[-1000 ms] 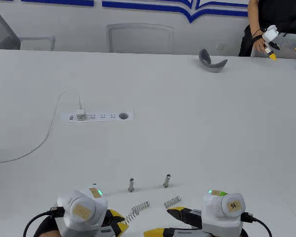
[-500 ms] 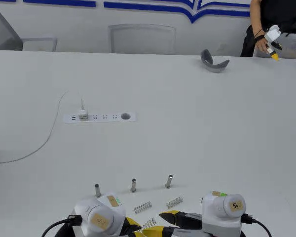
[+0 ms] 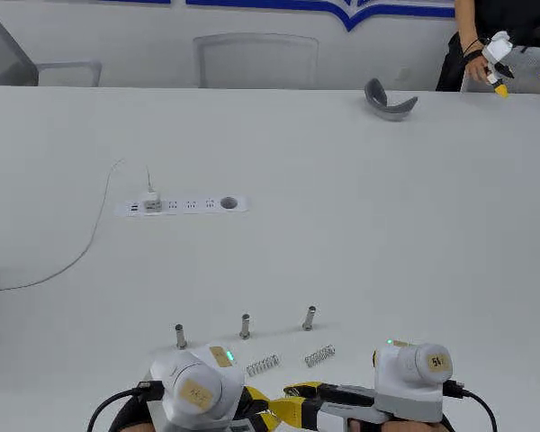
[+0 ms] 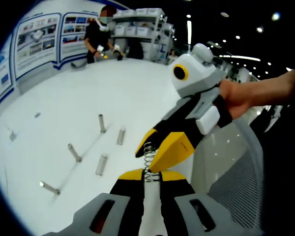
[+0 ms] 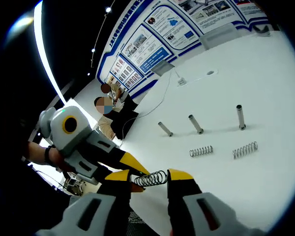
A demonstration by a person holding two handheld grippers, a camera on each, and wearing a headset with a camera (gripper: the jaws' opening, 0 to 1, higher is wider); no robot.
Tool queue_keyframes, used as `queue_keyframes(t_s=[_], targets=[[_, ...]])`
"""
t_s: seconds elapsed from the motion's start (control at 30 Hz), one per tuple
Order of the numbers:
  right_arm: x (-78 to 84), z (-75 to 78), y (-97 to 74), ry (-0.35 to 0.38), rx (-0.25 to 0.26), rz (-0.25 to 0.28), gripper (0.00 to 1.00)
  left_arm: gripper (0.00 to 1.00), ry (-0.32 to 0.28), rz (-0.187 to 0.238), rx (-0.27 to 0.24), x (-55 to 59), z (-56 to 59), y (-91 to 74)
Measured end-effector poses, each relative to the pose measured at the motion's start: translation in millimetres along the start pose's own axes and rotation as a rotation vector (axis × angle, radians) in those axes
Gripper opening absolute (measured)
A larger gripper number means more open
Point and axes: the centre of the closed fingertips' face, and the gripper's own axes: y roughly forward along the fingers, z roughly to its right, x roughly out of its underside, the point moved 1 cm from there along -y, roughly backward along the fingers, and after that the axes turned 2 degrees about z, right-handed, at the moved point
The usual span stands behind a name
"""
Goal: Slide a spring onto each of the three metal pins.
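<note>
Small steel coil spring (image 4: 147, 157) hangs in the air just above the near edge of the white table (image 3: 360, 225), caught between the two tools. The left gripper (image 4: 146, 177) has its yellow-tipped jaws closed on one end of the coil. The right gripper (image 5: 149, 177) meets it head-on, its jaws standing apart on either side of the spring's free length. Whether they press on the coil I cannot tell.

Just beyond, two more loose springs (image 3: 262, 364) (image 3: 319, 355) lie flat on the table. Behind them three short grey metal pins (image 3: 181, 336) (image 3: 245, 326) (image 3: 309, 317) stand upright in a row, all bare.

By my reading, this is the first spring being passed or re-gripped between the tools, so none of the three pins is done.

The next move calls for one gripper to hold the coil near an end with its bore pointing down and unblocked. It then has to line up over a pin and lower straight, since a thin coil is likely to bend or spring away if squeezed hard.
</note>
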Motion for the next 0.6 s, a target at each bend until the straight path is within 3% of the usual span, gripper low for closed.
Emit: queue_keyframes(t_s=[0.6], targets=[[-5.7, -7.9, -0.4, 0.043, -0.037, 0.012, 0.19, 0.11, 0.051, -0.020, 0.012, 4.4, 2.2, -3.7]])
